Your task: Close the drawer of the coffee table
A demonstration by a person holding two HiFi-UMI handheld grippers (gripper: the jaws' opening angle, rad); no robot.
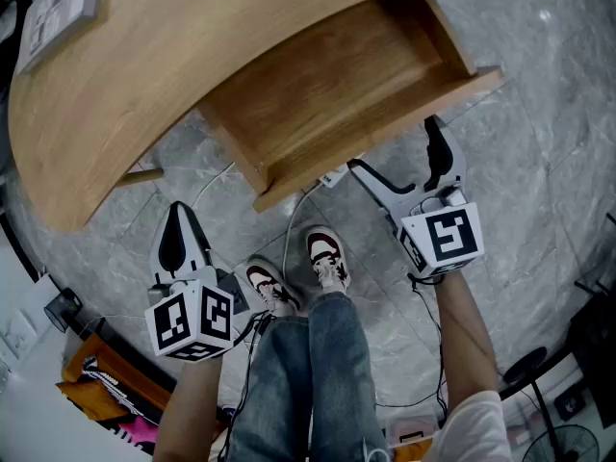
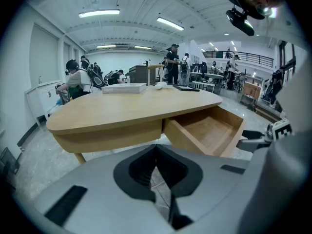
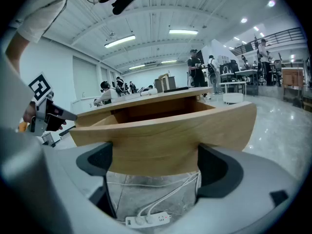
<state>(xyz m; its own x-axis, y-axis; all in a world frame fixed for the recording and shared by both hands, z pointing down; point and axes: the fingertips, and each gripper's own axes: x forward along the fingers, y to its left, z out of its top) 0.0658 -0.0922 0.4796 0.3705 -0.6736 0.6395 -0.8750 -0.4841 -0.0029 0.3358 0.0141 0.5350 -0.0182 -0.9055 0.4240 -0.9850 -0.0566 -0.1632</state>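
Clearly the right claw [image 1: 399,157] is the nearer one. It sits just in front of the pulled-out drawer [image 1: 337,75], towards the right end of the drawer front [image 1: 380,141]. The left claw [image 1: 178,234] hangs well apart, down by the person's shoes.

In the head view the drawer front runs as a long diagonal from lower left to upper right. The drawer body reaches back from it under the wooden counter [image 1: 115,94]. The closing push should therefore go square across that panel, up and to the left in this view, into the counter.

In the right gripper view the drawer front [image 3: 161,135] stands straight ahead of the right claw [image 3: 153,172] and fills the gap above its jaws. Those jaws are spread wide and grip nothing. Whether they already touch the wood I cannot tell. A power strip [image 3: 147,219] lies on the floor below.

The left claw [image 2: 158,167] is clenched and empty, with only floor showing past its tips. From there the drawer [image 2: 207,130] lies ahead and to the right, wide open.
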